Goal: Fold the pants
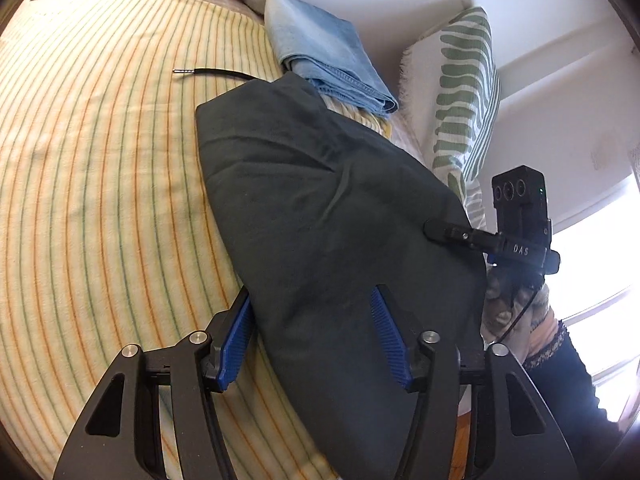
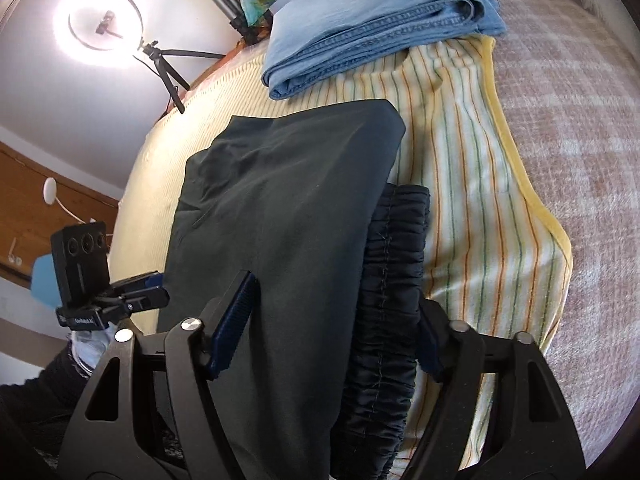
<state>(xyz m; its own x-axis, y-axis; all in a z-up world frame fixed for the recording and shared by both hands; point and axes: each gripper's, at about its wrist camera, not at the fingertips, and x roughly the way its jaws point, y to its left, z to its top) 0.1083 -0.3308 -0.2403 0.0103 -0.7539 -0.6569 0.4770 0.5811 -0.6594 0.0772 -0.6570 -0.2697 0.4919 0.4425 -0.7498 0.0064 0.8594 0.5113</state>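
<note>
Dark green-black pants (image 1: 320, 208) lie folded on a yellow striped blanket (image 1: 100, 200). My left gripper (image 1: 312, 308) is open, its blue pads (image 1: 236, 340) straddling the near edge of the pants. In the right wrist view the pants (image 2: 280, 208) lie with the gathered elastic waistband (image 2: 392, 288) along their right side. My right gripper (image 2: 336, 304) is open, jaws wide on either side of the fabric and waistband. The right gripper also shows in the left wrist view (image 1: 444, 234), at the far edge of the pants.
Folded blue jeans (image 1: 324, 52) lie beyond the pants, also in the right wrist view (image 2: 380, 20). A green-patterned pillow (image 1: 464, 92) stands at right. A black cord (image 1: 216, 73) lies on the blanket. A ring light on a tripod (image 2: 100, 20) stands by the bed.
</note>
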